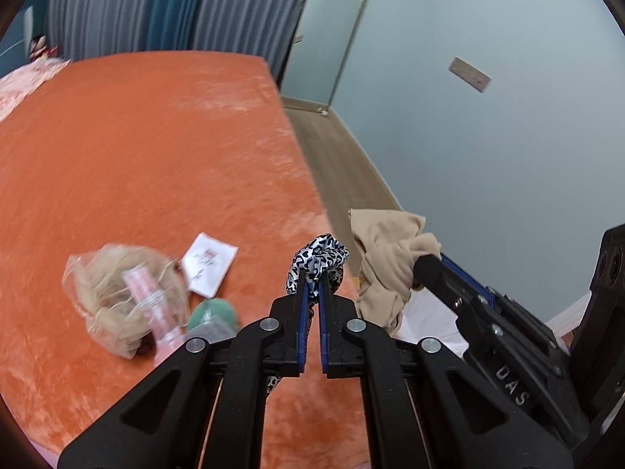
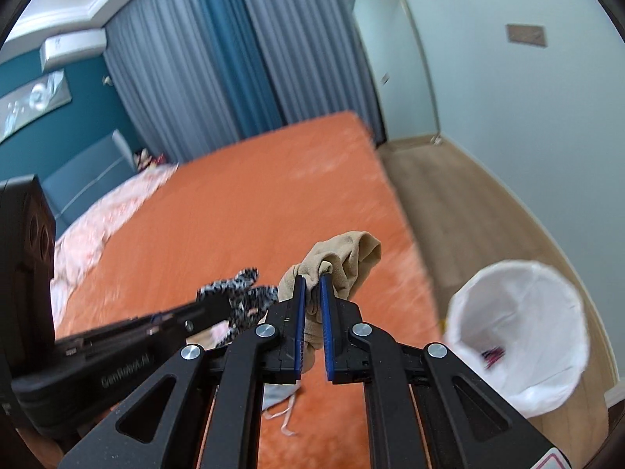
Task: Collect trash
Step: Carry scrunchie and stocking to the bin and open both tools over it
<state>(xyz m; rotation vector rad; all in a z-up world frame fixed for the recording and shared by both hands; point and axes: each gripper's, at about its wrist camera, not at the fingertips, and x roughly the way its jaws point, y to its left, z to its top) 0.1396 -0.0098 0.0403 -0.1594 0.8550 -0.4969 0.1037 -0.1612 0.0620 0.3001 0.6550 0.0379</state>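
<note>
Each wrist view looks forward and downward along its own fingers, close above the orange bedspread point(image 1: 148, 164). Both face the curtains point(image 2: 218, 58) and pale wall, and each catches the other gripper at its edge.

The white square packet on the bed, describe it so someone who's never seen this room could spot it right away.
Start at the orange bedspread and look near its front edge, where a small cluster of litter lies. The white square packet lies flat between a crumpled clear plastic bag and a green item. It alone is flat, white and square, with small red print.
</note>
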